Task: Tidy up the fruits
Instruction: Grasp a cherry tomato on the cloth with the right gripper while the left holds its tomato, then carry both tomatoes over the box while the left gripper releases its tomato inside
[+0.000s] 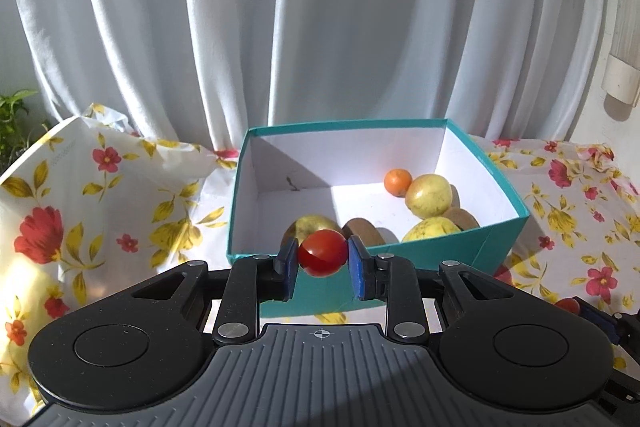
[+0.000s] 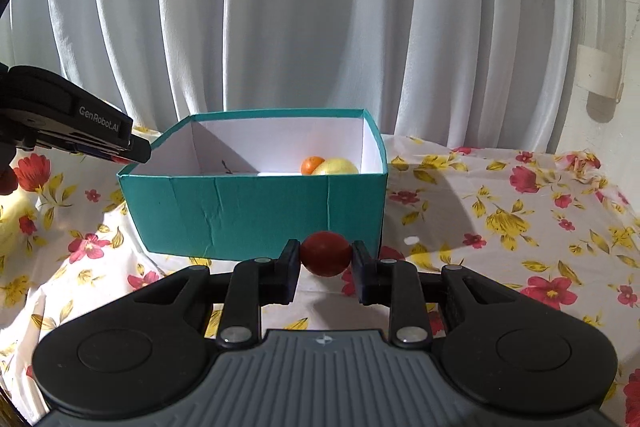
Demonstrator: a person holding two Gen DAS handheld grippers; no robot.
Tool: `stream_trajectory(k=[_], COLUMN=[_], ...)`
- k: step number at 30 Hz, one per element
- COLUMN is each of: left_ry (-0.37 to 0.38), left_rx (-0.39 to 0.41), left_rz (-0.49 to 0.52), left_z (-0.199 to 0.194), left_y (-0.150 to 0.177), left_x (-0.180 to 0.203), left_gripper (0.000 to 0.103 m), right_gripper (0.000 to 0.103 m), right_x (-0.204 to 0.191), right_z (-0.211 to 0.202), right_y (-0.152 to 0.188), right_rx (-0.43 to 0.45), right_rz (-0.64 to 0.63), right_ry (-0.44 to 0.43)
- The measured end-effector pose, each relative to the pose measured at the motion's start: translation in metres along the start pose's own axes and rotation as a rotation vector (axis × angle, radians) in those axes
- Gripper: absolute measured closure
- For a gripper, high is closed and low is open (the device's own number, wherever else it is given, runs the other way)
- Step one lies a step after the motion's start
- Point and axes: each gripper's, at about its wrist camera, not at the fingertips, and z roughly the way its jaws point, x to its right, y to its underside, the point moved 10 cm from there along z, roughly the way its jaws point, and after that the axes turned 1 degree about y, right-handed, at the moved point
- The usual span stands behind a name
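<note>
Each hand-held gripper pinches a red tomato: the left hand-held gripper (image 1: 322, 259) holds its tomato (image 1: 322, 253) at the teal box (image 1: 496, 239) near rim, while the right hand-held gripper (image 2: 325, 259) holds its tomato (image 2: 325, 253) lower, before the front wall.

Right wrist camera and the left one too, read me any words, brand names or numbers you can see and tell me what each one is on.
"GenRobot.AI": white lettering on the side of the left gripper, seen from the right wrist camera.
Faint grey print on the white floral bag, in the left wrist view: too small and blurred to read.
The teal box shows no text on the sides that can be seen.
</note>
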Motion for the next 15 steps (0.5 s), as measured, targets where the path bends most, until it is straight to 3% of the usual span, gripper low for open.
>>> stream_trajectory(k=[15], left_ry=[-0.015], left_rx=[0.007], left_rz=[0.008], left_z=[0.033], left_y=[-0.024], left_x=[0.002], left_gripper=[0.073], right_gripper=[0.077], right_x=[0.001], right_z=[-0.006], right_y=[-0.025], right_rx=[0.055], right_rz=[-0.004], right_ry=[0.028])
